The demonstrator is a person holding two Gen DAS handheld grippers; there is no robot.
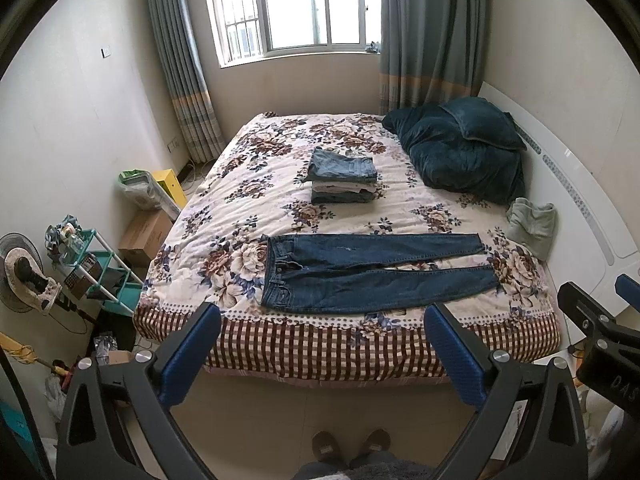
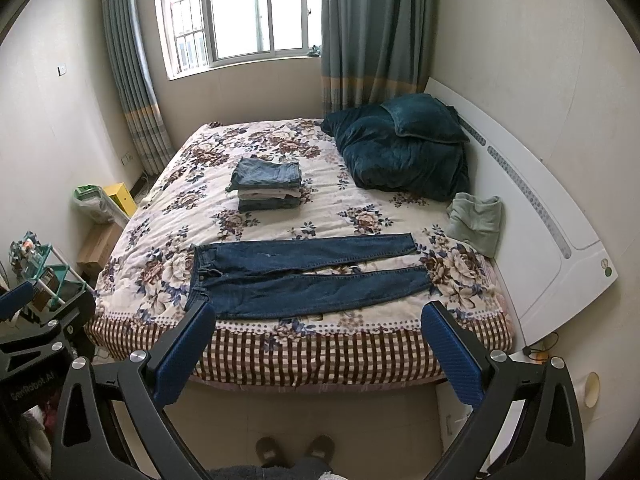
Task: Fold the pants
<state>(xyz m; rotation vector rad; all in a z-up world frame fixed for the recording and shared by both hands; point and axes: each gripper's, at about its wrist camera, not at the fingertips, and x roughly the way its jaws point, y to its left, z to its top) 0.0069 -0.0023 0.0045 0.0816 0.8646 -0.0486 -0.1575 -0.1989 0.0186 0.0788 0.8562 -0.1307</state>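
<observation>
The dark blue denim pants point(image 1: 372, 276) are lying flat across the floral bed point(image 1: 256, 200), legs spread, ready for folding. Both the left gripper point(image 1: 322, 354) and right gripper point(image 2: 318, 350) are hovering short of the bed, fingers apart, holding nothing.

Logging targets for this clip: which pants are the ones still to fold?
On the floral bed, look near the checked front edge. The dark blue jeans lie spread flat there, waistband left, legs right. Unlike the folded stack behind them, they are unfolded.

The left gripper point(image 1: 322, 326) is held level, its blue-padded jaws spread wide with nothing between them. The right gripper point(image 2: 318, 326) sits just beside it on the right, jaws equally wide and bare. Slippered feet point(image 1: 350, 446) stand below.
</observation>
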